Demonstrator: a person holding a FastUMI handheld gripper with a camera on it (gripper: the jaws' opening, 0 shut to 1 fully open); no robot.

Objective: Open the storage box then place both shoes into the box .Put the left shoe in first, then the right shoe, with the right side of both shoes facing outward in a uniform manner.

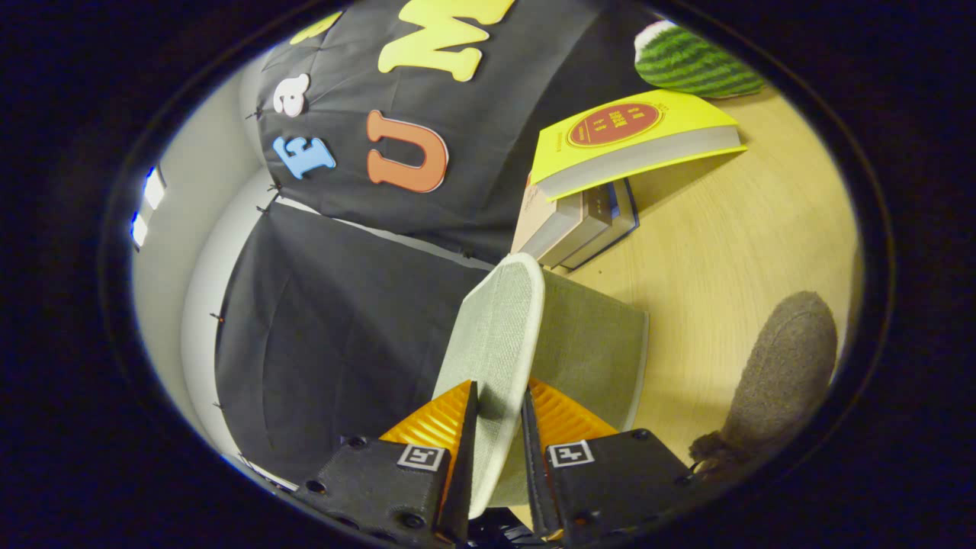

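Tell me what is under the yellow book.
The yellow book rests tilted on a stack of books on the table. How many is unclear. Nearer, the tongs pinch the box lid.

Warm, fairly dim light is washing the table (732, 252) yellow. Two bright rectangular lamps (145, 210) are glaring on the pale wall (179, 252) — blown out to white. The books (602, 183) and the lid (499, 343) are casting soft shadows over the wood. Fisheye distortion is bending straight lines and tilting the scene; the shoe (778, 381) is smearing toward the rim — softer there than the sharp weave between the fingers (467, 427).
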